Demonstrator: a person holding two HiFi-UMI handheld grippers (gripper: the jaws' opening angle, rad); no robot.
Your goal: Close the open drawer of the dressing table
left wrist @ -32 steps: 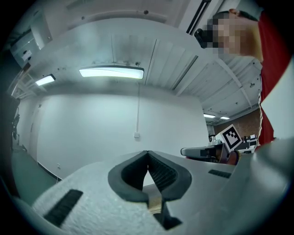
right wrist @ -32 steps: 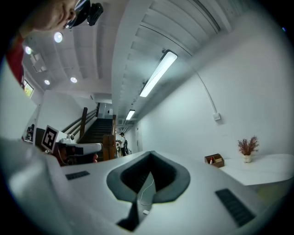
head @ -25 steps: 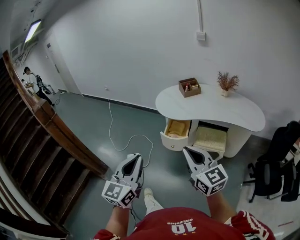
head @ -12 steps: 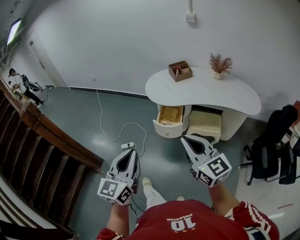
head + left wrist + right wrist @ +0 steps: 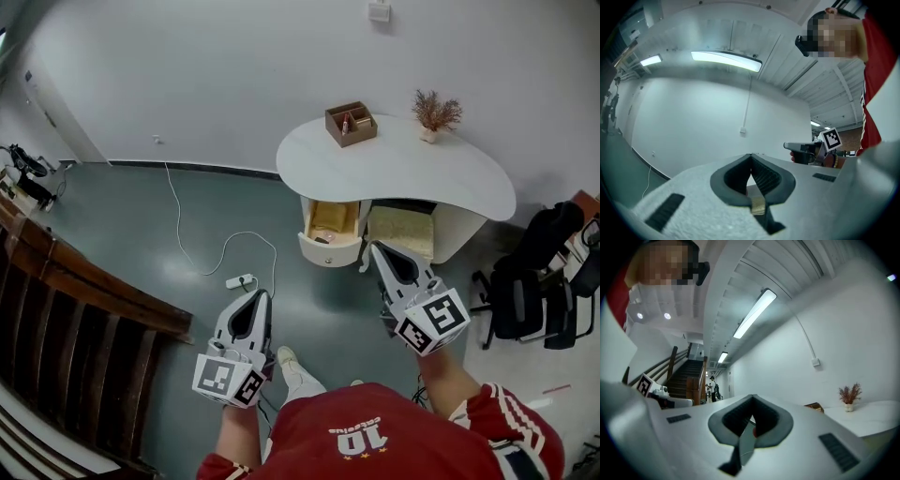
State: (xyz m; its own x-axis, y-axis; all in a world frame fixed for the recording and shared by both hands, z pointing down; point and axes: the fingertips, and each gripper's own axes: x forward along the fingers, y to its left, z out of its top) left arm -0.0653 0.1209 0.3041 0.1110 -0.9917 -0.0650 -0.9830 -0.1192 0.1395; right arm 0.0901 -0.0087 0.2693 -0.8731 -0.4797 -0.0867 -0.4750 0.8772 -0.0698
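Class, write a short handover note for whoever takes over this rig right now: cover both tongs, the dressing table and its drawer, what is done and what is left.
Left tongs: shut, empty, held out over the floor, short of the table.
Right tongs: shut, empty, pointing toward the table, not on the drawer.
Dressing table: stands against the wall. Its drawer, on the left side in the head view, is pulled out.
Done: nothing on the drawer yet.
Left: bring one of the tongs to the drawer front and push until it sits flush.
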